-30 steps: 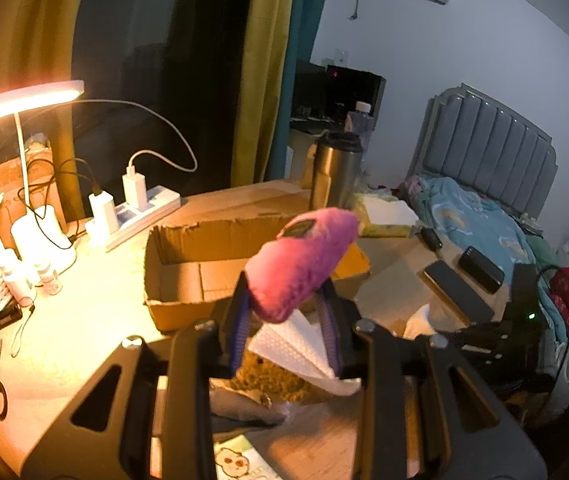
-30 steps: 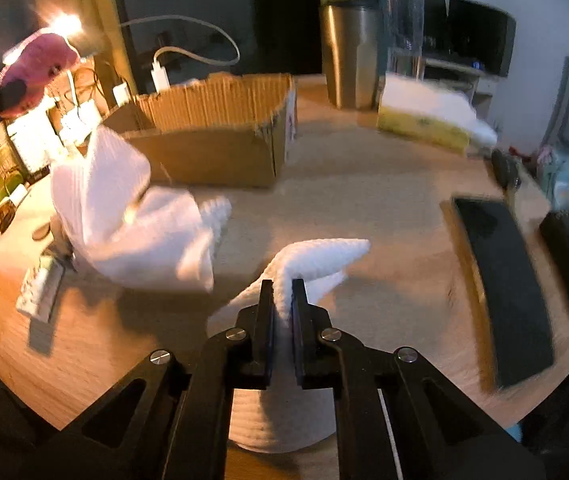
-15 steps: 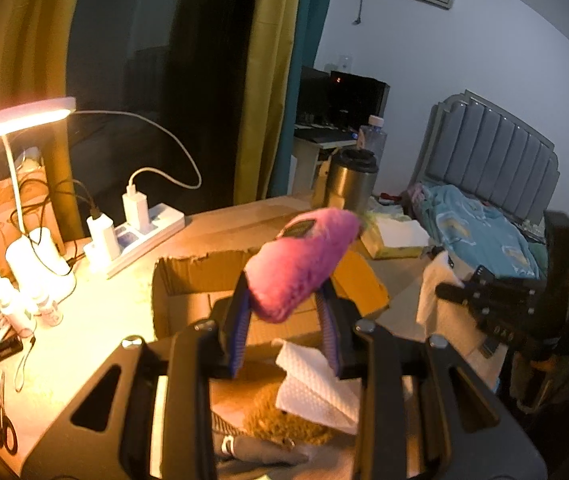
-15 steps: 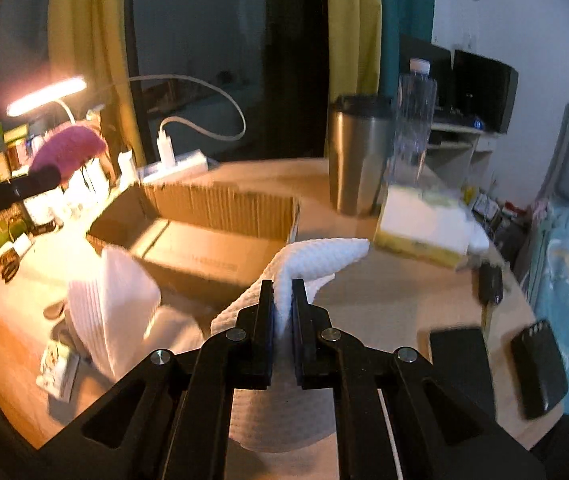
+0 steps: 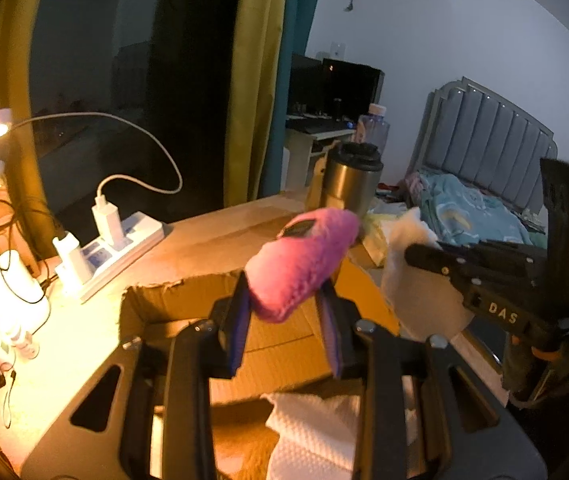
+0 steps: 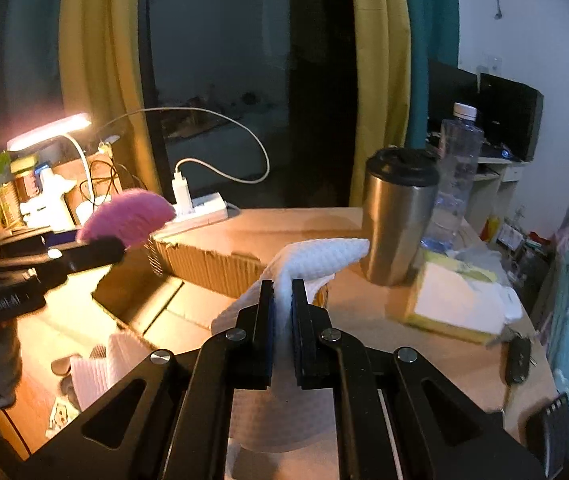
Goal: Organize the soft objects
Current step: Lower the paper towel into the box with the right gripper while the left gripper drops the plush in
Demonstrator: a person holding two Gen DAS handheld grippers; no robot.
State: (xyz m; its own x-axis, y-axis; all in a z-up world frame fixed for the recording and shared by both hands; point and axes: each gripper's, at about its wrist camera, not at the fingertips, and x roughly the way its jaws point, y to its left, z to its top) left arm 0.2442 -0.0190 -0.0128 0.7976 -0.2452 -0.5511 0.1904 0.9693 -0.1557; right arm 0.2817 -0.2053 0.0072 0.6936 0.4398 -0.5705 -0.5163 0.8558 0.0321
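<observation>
Both hands have carried their loads up off the table and over toward the cardboard box (image 5: 252,320) since a second ago. That open box, with a torn near wall and bare floor, sits on the wooden table (image 6: 436,344); there is free air above its mouth.

Left gripper (image 5: 284,332) is clamped on a pink plush toy (image 5: 304,260), which sticks up and forward above the box's near part. Right gripper (image 6: 282,312) pinches a white cloth (image 6: 320,252) between almost-closed jaws, just beside the box's right wall; the cloth's lower half hangs behind the fingers and is cut off by them.

Behind the box stands a power strip (image 5: 124,240) with a white cable, and left of that a lit desk lamp (image 6: 50,130). Right of the box stand a steel tumbler (image 6: 398,216) and a clear bottle (image 6: 454,176), with a tissue pack (image 6: 456,308) in front of them. Another white cloth (image 5: 316,436) lies on the table just before the box, partly hidden by the left gripper. A bed (image 5: 480,208) lies beyond the table's right edge, blurred.
</observation>
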